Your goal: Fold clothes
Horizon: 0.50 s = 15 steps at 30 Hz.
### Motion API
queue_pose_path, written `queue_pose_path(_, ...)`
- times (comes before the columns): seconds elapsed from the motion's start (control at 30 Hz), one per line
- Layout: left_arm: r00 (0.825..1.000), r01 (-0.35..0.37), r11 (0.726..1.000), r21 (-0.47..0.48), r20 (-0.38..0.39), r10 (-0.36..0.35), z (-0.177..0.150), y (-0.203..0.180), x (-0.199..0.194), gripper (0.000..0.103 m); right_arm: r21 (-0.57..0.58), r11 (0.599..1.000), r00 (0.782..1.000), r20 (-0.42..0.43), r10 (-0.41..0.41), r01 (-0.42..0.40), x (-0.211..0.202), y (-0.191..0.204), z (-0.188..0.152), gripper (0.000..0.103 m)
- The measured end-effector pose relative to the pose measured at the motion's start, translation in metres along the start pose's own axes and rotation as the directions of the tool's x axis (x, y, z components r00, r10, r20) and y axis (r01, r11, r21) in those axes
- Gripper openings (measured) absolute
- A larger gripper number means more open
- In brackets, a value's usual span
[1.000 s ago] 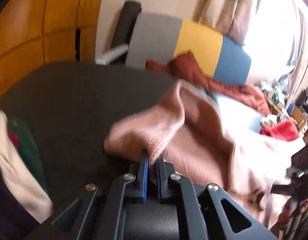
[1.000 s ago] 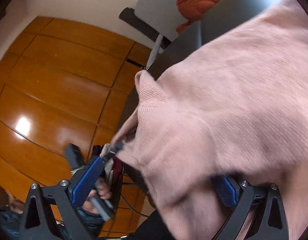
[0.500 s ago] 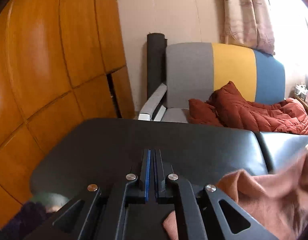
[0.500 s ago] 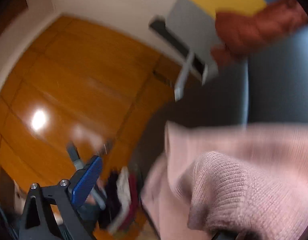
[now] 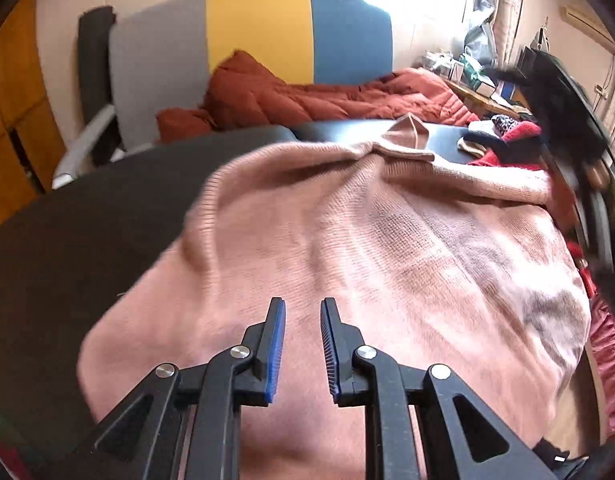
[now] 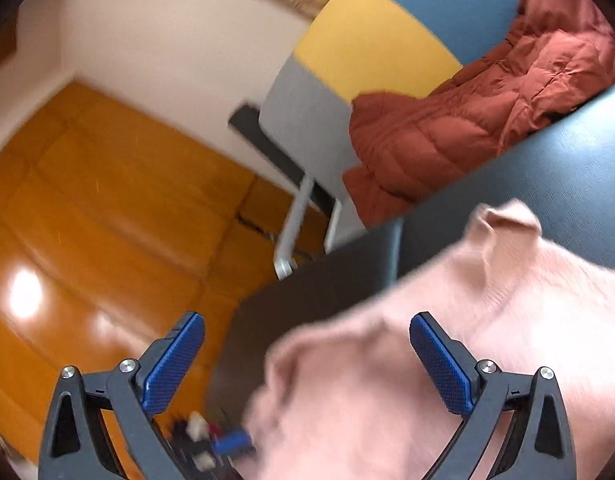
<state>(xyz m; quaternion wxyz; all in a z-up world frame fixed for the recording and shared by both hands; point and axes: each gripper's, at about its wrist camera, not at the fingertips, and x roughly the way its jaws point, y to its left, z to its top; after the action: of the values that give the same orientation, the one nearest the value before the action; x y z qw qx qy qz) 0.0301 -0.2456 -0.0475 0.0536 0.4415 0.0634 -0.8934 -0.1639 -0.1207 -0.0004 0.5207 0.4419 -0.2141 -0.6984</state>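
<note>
A pink knitted sweater lies spread on the dark table, its collar pointing to the far edge. My left gripper hovers over the near part of the sweater. Its jaws are opening, with a narrow gap and no cloth pinched between the blue pads. In the right wrist view, the right gripper stands wide open above the sweater. A fold of the knit bulges below its fingers, apart from both pads.
Behind the table stands a grey, yellow and blue chair back with a rust-red quilted jacket on the seat. Red and dark clothes are heaped at the table's right. An orange wooden wall lies to the left.
My left gripper let go of the sweater's edge, swung out over bare table, then came back over the sweater with its jaws parting. The sweater slid off the right gripper, which rose clear.
</note>
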Motion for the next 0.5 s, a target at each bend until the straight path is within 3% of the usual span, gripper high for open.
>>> queue_pose_path(0.17, 0.994, 0.097, 0.995, -0.029, -0.042, -0.098, 0.037, -0.003, 0.045, 0.017, -0.171, 0.979, 0.974, -0.176, -0.145, 0.115, 0.02, -0.012, -0.055, 0.103)
queue_pose_path(0.3, 0.987, 0.137, 0.99, -0.031, -0.082, -0.139, 0.073, -0.012, 0.088, 0.017, -0.266, 0.935, 0.935, -0.202, -0.292, 0.234, 0.03, -0.026, -0.08, 0.103)
queue_pose_path(0.43, 0.978, 0.173, 0.984, -0.031, -0.113, -0.175, 0.106, -0.019, 0.13, 0.017, -0.287, 0.928, 0.934, -0.193, -0.301, 0.24, 0.03, -0.04, -0.091, 0.103)
queue_pose_path(0.5, 0.977, 0.179, 0.983, -0.029, -0.113, -0.181, 0.122, -0.022, 0.145, 0.017, -0.278, 0.936, 0.951, -0.155, -0.268, 0.218, 0.025, -0.045, -0.096, 0.103)
